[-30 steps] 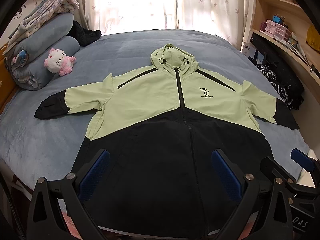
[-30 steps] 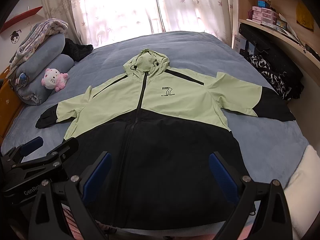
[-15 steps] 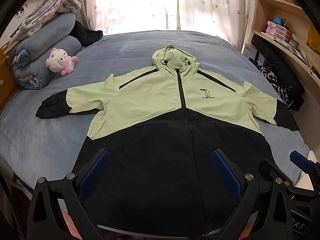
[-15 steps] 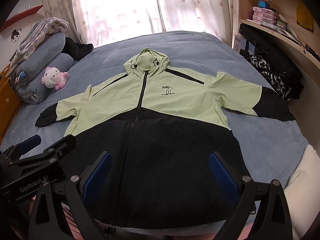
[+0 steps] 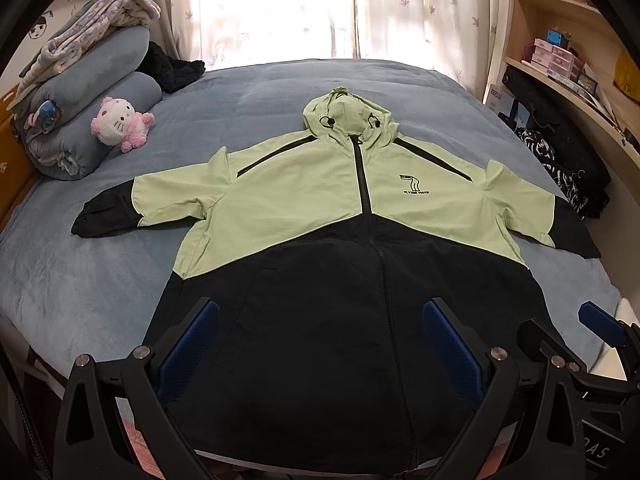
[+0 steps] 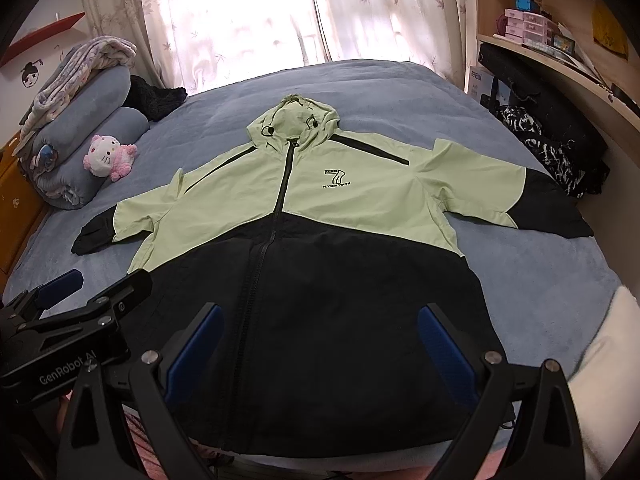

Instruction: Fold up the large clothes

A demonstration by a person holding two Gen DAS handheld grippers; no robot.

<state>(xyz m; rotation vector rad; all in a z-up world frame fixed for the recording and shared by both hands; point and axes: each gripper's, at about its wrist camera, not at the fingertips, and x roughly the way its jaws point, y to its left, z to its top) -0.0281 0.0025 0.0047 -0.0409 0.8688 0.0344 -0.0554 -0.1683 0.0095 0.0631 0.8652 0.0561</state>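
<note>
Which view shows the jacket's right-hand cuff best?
The right wrist view: the black cuff lies whole and large on the bed. In the left wrist view it sits squeezed at the frame's distorted edge, still visible but smaller.

Daylight pours through the sheer white leaf-patterned curtains (image 5: 304, 8) behind the wide blue-grey bed (image 5: 80, 280), blowing the window out to glare in both views. Farther from those curtains, the black lower half of the green-and-black hooded jacket (image 6: 320, 208) loses detail in shadow. Fisheye distortion bends the room's edges, corners vignette black, and focus stays fairly sharp.
</note>
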